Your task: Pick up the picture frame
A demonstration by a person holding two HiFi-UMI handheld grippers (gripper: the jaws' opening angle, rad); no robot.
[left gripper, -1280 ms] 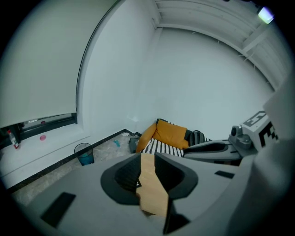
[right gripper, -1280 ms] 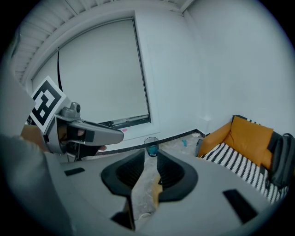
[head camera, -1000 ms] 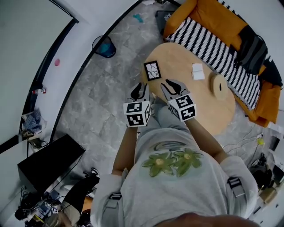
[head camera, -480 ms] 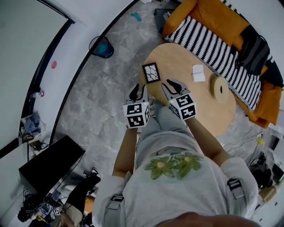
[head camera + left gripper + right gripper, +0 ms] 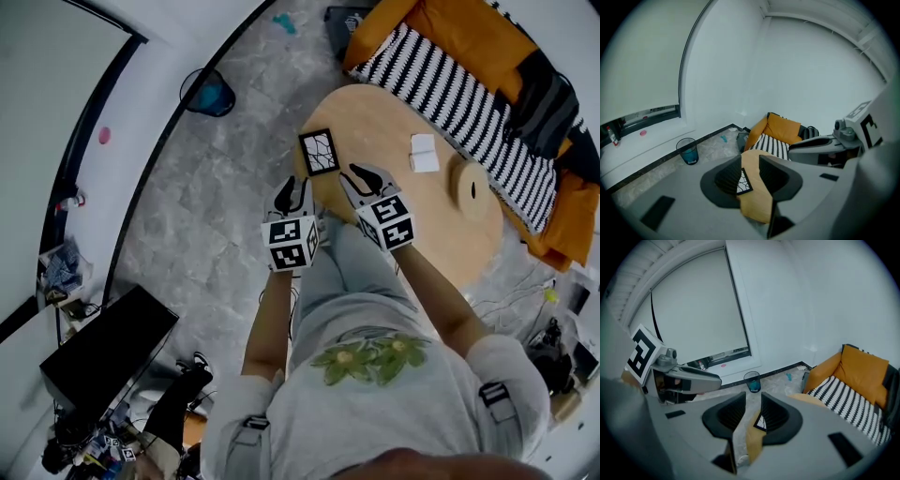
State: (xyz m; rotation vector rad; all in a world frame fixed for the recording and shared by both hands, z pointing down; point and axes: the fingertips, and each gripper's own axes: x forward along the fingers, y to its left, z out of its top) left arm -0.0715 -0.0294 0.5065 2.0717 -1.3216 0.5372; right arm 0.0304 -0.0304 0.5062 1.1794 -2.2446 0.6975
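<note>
Head view: high up, facing steeply down onto the round wooden table (image 5: 422, 216). Left gripper view: low, close to the table's near edge, facing the far orange sofa (image 5: 780, 127). Right gripper view: equally low, facing left toward the window (image 5: 693, 305). All three share the picture frame (image 5: 320, 151) and the blue bin (image 5: 208, 94).

A pale wooden oval surface (image 5: 375, 131) carries a small white block (image 5: 423, 153) and, near it, a round wooden disc (image 5: 466, 187). Along the surface's far side runs an orange sofa (image 5: 441, 23) under a black-and-white striped blanket (image 5: 450, 89). Well apart from the surface, a blue bin (image 5: 208, 94) stands on the grey floor (image 5: 216, 206).
</note>
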